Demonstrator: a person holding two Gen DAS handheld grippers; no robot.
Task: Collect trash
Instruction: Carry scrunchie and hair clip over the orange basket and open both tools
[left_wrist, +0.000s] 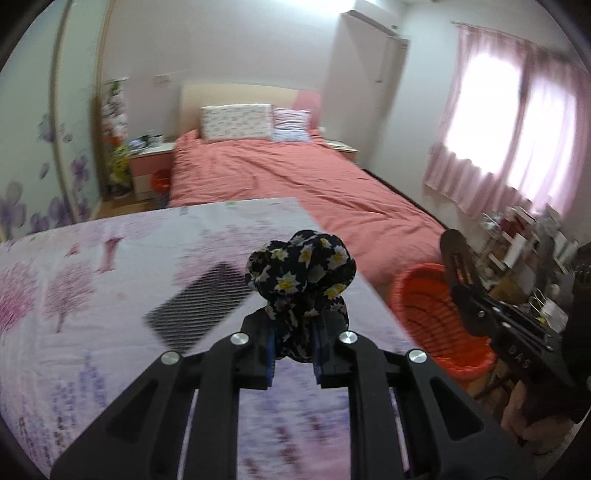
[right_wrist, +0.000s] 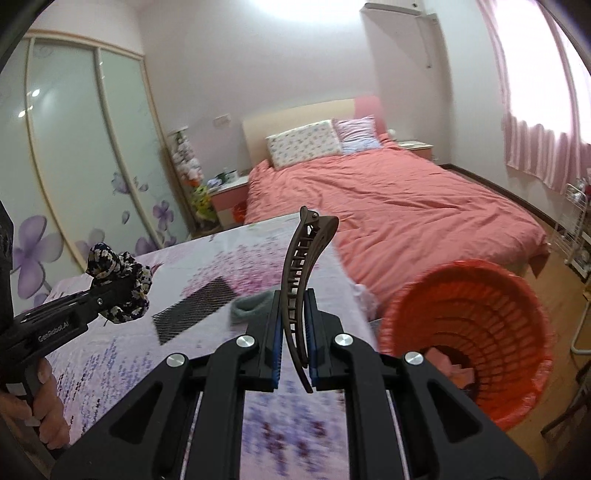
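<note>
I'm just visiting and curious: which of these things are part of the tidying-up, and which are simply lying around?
Part of the job:
- floral scrunchie, clamped in the left gripper
- brown hair clip, clamped in the right gripper
- orange bin, with something already inside

Just lying about:
- black mesh piece on the flowered tablecloth
- grey cloth
- bed, pillows, pink curtains

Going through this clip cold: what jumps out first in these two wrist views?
Each gripper is clamped on something: the left gripper holds a dark flowered scrunchie, and the right gripper holds a brown hair clip standing upright between its pads. Just right of the flowered tablecloth sits a bright red basket with a red liner, and a pink bed fills the room behind.
</note>
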